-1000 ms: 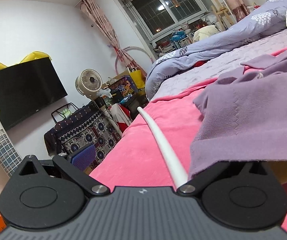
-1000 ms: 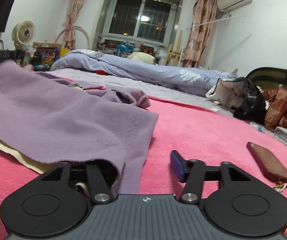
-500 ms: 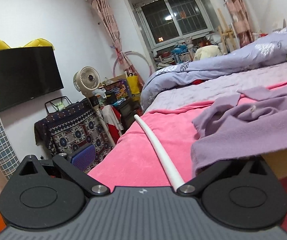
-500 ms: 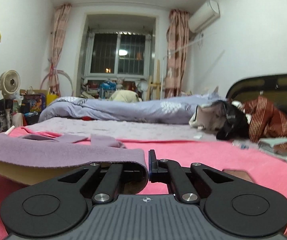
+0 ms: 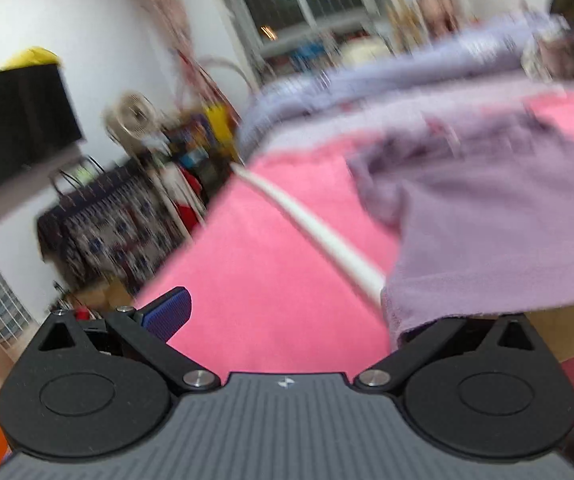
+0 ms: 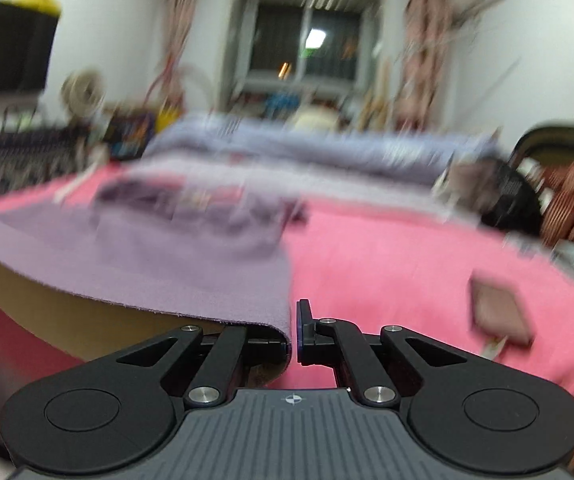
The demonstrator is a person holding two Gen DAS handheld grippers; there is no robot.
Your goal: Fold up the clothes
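While both views blur, right gripper (image 6: pixel 291 330) fingers pinch corner of soft purple fleece garment (image 6: pixel 159 260) over pink bed blanket (image 6: pixel 387 264); left gripper (image 5: pixel 287 316) fingers spread, 1 finger under garment edge.

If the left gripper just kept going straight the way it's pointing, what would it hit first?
Probably the pink blanket between the open left gripper fingers, then the white rod. The purple garment drapes its right finger. Blur makes depth uncertain.

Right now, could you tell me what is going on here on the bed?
A person is folding a purple garment on the pink bedspread with two handheld grippers. The right gripper is shut on a corner of its hem. The left gripper is wide open, with the hem draped over one finger. Both views are motion-blurred.
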